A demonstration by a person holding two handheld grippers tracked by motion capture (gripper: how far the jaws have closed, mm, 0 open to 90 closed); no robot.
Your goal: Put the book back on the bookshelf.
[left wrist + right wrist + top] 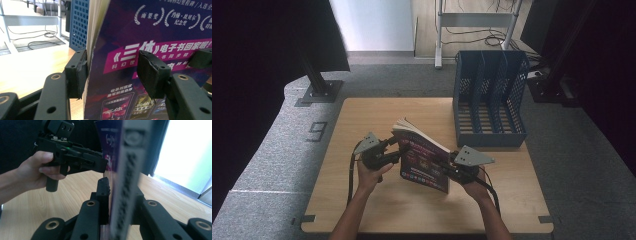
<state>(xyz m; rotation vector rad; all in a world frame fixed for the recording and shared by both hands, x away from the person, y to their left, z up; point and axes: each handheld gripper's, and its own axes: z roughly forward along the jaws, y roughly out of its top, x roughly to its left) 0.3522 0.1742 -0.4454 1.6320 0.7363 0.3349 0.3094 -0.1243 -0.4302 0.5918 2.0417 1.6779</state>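
Observation:
A paperback book (424, 160) with a purple cover stands upright on the wooden table (362, 120), held between two hand-held grippers. My left gripper (399, 148) straddles its open page edge. In the left gripper view the left pad (80, 72) rests against the pages, while the right pad (150, 73) stands off the cover (155, 32), so the left gripper (112, 72) is open. My right gripper (447, 167) is shut on the spine side. In the right gripper view the blurred spine (126, 182) fills the gap of the right gripper (120, 195), and a hand holds the left gripper (98, 166) beyond.
A blue slotted file holder (489, 100) stands at the table's back right, also seen behind the book (78, 25). A black stand base (319, 90) sits on the grey floor at the back left. A white metal frame (472, 20) with cables lies beyond.

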